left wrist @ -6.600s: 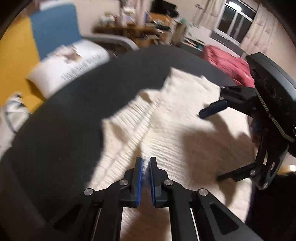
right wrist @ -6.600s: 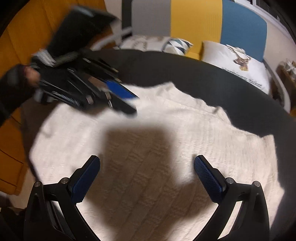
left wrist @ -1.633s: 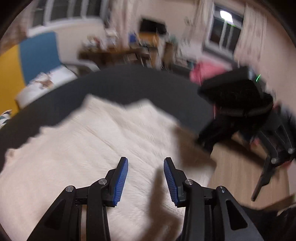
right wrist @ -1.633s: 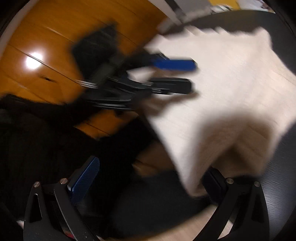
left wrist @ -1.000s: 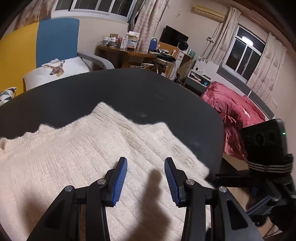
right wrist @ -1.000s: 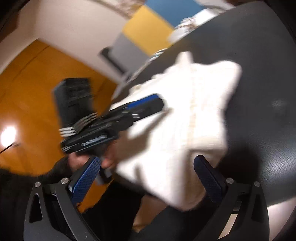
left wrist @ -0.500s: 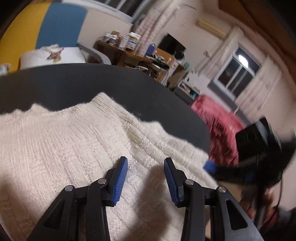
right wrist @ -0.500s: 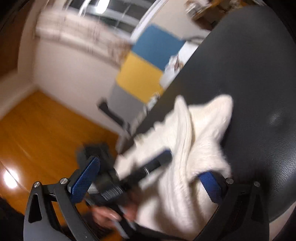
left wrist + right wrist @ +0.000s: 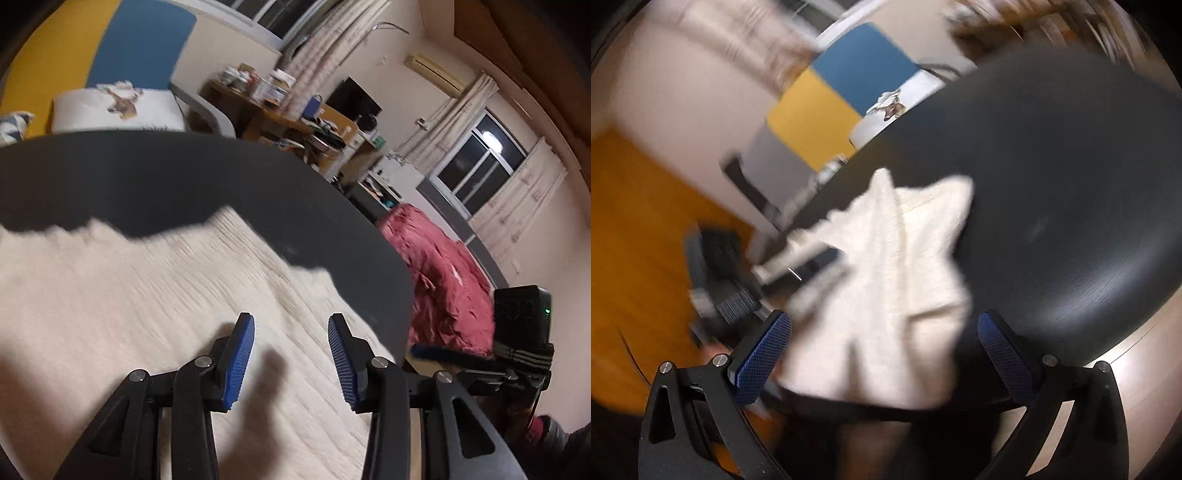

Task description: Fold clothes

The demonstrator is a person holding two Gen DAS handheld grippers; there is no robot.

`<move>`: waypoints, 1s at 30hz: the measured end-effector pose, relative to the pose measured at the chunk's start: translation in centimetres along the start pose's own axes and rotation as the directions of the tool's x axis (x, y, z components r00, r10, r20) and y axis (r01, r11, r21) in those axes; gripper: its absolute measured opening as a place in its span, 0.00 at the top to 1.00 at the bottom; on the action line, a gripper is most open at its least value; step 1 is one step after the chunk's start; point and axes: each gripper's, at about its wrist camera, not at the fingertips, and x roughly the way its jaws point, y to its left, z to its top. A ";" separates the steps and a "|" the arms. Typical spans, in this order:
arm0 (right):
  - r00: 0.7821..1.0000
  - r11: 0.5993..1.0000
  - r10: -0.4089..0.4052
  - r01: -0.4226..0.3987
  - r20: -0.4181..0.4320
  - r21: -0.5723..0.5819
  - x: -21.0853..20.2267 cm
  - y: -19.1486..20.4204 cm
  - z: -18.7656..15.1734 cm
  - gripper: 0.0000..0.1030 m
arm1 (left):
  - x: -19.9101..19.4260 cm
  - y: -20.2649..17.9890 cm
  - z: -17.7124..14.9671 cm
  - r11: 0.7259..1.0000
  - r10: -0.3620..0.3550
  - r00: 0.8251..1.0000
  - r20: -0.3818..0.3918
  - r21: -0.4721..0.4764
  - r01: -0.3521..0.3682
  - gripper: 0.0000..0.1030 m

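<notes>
A cream knitted sweater (image 9: pixel 129 295) lies spread on a round black table (image 9: pixel 184 184). My left gripper (image 9: pixel 291 354) is open and empty, hovering just above the sweater near the table's right edge. My right gripper (image 9: pixel 882 354) is open and empty, off the table's near edge, with the sweater (image 9: pixel 897 288) between and beyond its fingers, hanging slightly over the edge. The right gripper also shows in the left wrist view (image 9: pixel 439 352) at the right, beside the table. The left gripper shows blurred in the right wrist view (image 9: pixel 812 267) on the sweater's left side.
A red blanket (image 9: pixel 443 280) lies on a bed to the right. A cluttered wooden desk (image 9: pixel 295 118) stands behind the table. A white deer-print cushion (image 9: pixel 118 107) sits on a chair at the back left. Orange wooden floor (image 9: pixel 639 240) lies to the left.
My left gripper has tilted a little over the sweater and stays open. My right gripper has swung round at the table's edge, so more table and sweater show; both views are blurred by motion.
</notes>
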 end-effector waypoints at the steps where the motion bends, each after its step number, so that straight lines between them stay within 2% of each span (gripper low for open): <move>1: 0.999 0.995 -0.049 0.047 -0.014 -0.085 -0.4 0.0 0.6 0.00 | 0.2 0.0 0.4 1.000 0.006 1.000 -0.011 0.019 -0.005 0.59; 3: 0.998 0.984 -0.055 0.048 -0.040 -0.169 -0.1 0.2 1.9 0.00 | 0.8 -0.1 1.3 0.998 0.016 0.999 -0.035 0.059 -0.014 0.59; 5: 0.990 0.973 0.070 -0.095 -0.119 -0.212 1.6 0.5 3.6 0.00 | 2.1 -0.4 1.6 0.995 0.010 0.997 -0.081 0.105 -0.001 0.59; 7: 0.960 0.946 0.170 -0.223 -0.224 -0.235 3.8 0.7 4.5 0.00 | 3.8 -0.9 1.1 0.988 0.022 0.989 -0.146 0.155 0.000 0.59; 8: 0.938 0.930 0.204 -0.275 -0.280 -0.245 5.0 0.9 4.8 0.00 | 4.9 -1.1 0.6 0.981 0.059 0.981 -0.185 0.192 -0.023 0.60; 10: 0.913 0.926 0.165 -0.274 -0.372 -0.261 7.0 -0.2 4.4 0.00 | 5.3 -1.8 0.3 0.967 0.094 0.980 -0.177 0.251 -0.048 0.59; 11: 0.898 0.922 0.148 -0.277 -0.414 -0.270 7.9 -0.7 4.3 0.00 | 5.1 -2.0 0.6 0.967 0.090 0.979 -0.185 0.249 -0.041 0.59; 12: 0.888 0.904 0.181 -0.319 -0.423 -0.283 7.5 -1.1 4.3 0.00 | 4.9 -2.1 0.9 0.969 0.081 0.978 -0.192 0.247 -0.032 0.59; 13: 0.872 0.892 0.193 -0.347 -0.450 -0.290 6.8 -1.4 4.8 0.00 | 4.7 -2.3 1.2 0.971 0.047 0.979 -0.196 0.238 0.001 0.59; 15: 0.837 0.864 0.217 -0.405 -0.503 -0.300 5.5 -1.9 5.9 0.00 | 4.6 -3.0 1.5 0.967 -0.066 0.973 -0.222 0.225 0.117 0.59; 18: 0.783 0.791 0.273 -0.513 -0.559 -0.334 3.6 -2.5 9.6 0.00 | 4.6 -4.0 2.0 0.938 -0.226 0.940 -0.257 0.203 0.282 0.59; 20: 0.757 0.759 0.285 -0.553 -0.589 -0.343 4.3 -2.5 12.2 0.00 | 5.5 -4.6 1.7 0.922 -0.248 0.924 -0.293 0.221 0.318 0.59; 22: 0.693 0.723 0.290 -0.610 -0.660 -0.324 5.7 -2.8 14.3 0.00 | 6.5 -4.7 1.4 0.905 -0.286 0.897 -0.337 0.211 0.368 0.59; 24: 0.651 0.701 0.259 -0.635 -0.714 -0.325 7.7 -2.8 15.4 0.00 | 7.5 -4.5 0.9 0.900 -0.288 0.879 -0.379 0.208 0.384 0.59; 27: 0.572 0.668 0.221 -0.679 -0.790 -0.305 11.4 -2.0 16.3 0.00 | 8.5 -4.1 0.0 0.902 -0.243 0.879 -0.411 0.237 0.360 0.59; 29: 0.503 0.637 0.214 -0.722 -0.838 -0.271 13.6 -1.3 16.1 0.00 | 8.5 -4.1 -0.2 0.898 -0.243 0.883 -0.401 0.250 0.361 0.59; 30: 0.476 0.629 0.209 -0.734 -0.854 -0.256 14.4 -1.1 16.1 0.00 | 8.5 -4.1 -0.2 0.897 -0.248 0.883 -0.399 0.249 0.364 0.59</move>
